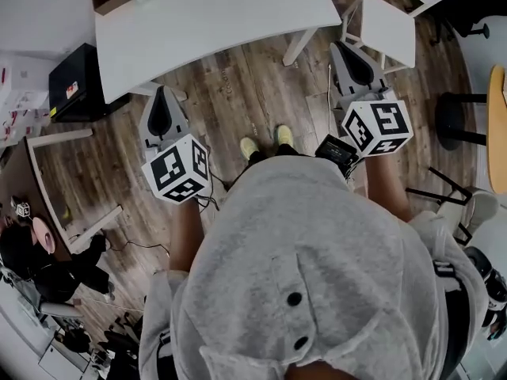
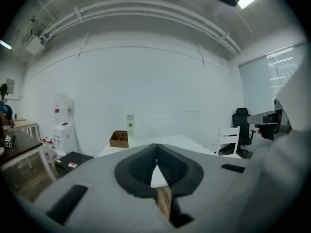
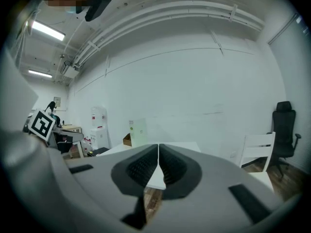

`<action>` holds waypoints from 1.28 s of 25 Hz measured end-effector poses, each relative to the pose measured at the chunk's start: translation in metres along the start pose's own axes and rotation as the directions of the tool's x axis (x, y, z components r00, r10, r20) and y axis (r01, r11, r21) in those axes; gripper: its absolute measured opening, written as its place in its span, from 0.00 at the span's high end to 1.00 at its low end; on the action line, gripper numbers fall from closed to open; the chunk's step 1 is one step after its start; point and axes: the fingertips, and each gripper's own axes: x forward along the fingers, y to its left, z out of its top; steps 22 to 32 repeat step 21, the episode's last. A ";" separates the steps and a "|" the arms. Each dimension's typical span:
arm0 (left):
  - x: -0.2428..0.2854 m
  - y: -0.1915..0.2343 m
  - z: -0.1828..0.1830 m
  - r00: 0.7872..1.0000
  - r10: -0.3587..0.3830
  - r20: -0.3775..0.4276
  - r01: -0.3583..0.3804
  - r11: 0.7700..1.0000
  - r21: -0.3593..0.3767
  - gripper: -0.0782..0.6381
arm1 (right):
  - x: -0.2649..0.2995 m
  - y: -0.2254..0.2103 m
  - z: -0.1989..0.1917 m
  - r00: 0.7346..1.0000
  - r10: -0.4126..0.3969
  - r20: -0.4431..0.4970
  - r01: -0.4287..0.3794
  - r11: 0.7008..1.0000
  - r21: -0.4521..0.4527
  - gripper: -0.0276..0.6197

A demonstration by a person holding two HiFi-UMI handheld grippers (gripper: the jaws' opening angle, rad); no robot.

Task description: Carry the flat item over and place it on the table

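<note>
1. In the left gripper view, the jaws of the left gripper [image 2: 156, 155] are seen pressed together at the tips, and nothing is caught between them.
2. In the right gripper view, the right gripper [image 3: 158, 152] is seen closed down to a hairline slit, and nothing is held there either.
3. Only in the head view are both grippers shown together. They are held side by side over the wooden floor [image 1: 245, 85], short of the white table [image 1: 222, 14], each with its marker cube [image 1: 178, 169] nearest the person.
4. The right gripper is caught at the right edge of the left gripper view. The left one's cube appears at the left edge of the right gripper view.
5. The flat item [image 3: 139, 131], a pale green sheet, is found on the far end of the table. It lies beyond the jaw tips, well apart from both grippers and left of the line along each pair of jaws.
6. Its upright stance is shown by the gripper views alone, since in the head view it is cut by the top edge.
7. A cardboard box [image 3: 127, 140] is seen just beside the sheet, on its left.
8. A white chair [image 3: 255, 149] is seen to the right of the right gripper's jaws, near the table.
</note>
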 end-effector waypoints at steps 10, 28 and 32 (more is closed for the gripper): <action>0.012 -0.044 0.004 0.999 -0.039 -0.019 0.038 0.999 -0.023 0.86 | -0.012 -0.041 -0.004 1.000 -0.016 -0.001 0.016 1.000 0.027 0.91; 0.014 -0.050 0.011 1.000 -0.020 0.000 0.020 0.999 -0.026 0.86 | -0.006 -0.045 -0.005 1.000 0.009 0.003 -0.009 1.000 0.017 0.91; 0.014 -0.050 0.011 1.000 -0.020 0.000 0.020 0.999 -0.026 0.86 | -0.006 -0.045 -0.005 1.000 0.009 0.003 -0.009 1.000 0.017 0.91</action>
